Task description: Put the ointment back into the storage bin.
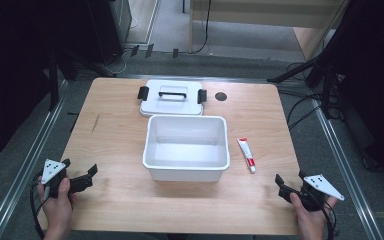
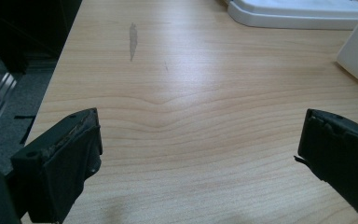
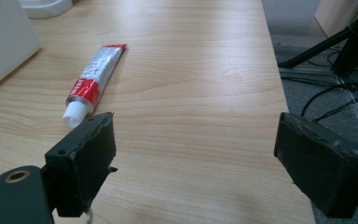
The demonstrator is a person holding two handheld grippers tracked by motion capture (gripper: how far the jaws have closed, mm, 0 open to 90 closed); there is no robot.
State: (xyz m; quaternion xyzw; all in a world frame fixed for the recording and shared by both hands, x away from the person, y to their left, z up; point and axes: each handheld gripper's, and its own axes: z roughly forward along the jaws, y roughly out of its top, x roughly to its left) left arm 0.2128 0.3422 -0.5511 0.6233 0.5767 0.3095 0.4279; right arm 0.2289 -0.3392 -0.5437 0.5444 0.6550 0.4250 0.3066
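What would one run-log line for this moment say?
left gripper: open, empty | right gripper: open, empty | tube: on table, right of open box | lid: behind box

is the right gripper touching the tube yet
Apart. In the right gripper view, the open jaws of the right gripper stand short of the tube, bare wood between them; the high view shows the same gap.

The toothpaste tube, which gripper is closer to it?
Right. The right gripper sits just in front of the toothpaste tube, on its side of the white bin. The left gripper is far off, across the bin near the table's other edge.
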